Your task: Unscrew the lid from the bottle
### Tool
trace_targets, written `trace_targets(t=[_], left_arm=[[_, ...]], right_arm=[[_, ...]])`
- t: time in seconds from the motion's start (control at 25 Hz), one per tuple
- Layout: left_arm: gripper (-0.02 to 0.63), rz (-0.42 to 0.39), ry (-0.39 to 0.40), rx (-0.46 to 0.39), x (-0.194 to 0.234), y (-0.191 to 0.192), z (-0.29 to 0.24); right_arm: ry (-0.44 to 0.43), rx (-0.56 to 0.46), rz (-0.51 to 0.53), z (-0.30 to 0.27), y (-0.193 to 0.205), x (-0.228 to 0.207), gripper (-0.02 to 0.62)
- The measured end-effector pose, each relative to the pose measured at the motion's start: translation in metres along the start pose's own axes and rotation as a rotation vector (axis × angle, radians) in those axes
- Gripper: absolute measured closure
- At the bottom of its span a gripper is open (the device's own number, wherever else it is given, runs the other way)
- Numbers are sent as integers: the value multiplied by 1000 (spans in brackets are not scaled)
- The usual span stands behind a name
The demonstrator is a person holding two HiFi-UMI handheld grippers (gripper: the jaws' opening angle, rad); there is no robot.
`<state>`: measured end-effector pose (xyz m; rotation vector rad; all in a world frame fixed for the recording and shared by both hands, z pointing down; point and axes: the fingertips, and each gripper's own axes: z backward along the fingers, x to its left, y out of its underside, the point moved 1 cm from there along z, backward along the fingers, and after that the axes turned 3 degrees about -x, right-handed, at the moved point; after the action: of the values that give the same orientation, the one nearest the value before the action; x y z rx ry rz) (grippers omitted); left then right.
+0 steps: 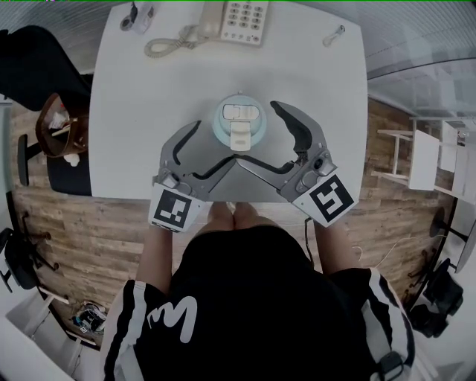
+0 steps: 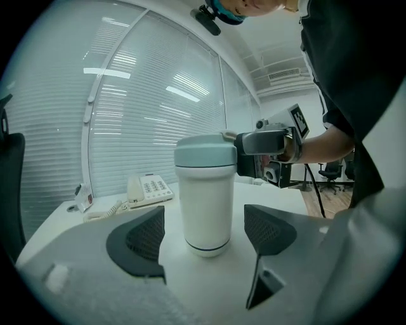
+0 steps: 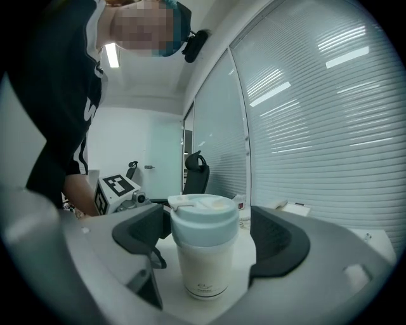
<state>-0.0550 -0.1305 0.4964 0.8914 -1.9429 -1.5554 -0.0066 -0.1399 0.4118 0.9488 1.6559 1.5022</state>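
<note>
A white bottle (image 1: pixel 239 125) with a pale blue lid (image 3: pixel 204 225) stands upright near the front edge of the white table (image 1: pixel 149 111). A white flip tab lies on top of the lid. My left gripper (image 1: pixel 216 143) reaches in from the lower left and my right gripper (image 1: pixel 259 134) from the lower right. In the left gripper view the bottle body (image 2: pixel 204 197) stands between the dark pads (image 2: pixel 143 238) with a gap on each side. In the right gripper view the lid sits between the pads (image 3: pixel 277 238), also untouched. Both grippers are open.
A white telephone (image 1: pixel 236 21) with a coiled cord lies at the table's far edge, with small items at the far left (image 1: pixel 137 16) and far right (image 1: pixel 333 35). A dark chair (image 1: pixel 37 71) stands left of the table. The person stands at the front edge.
</note>
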Motion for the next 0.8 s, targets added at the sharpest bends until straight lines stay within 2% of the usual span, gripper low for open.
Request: trace_targets(t=[0.32,0.8], left_arm=[[192,-31,21,-2,-3,10,-26],[189,-48,40,-8,-4,14,-50]], right_arm=[[4,4,11,-17,3,2,160],[-9,-6,2,-36,8,0,154]])
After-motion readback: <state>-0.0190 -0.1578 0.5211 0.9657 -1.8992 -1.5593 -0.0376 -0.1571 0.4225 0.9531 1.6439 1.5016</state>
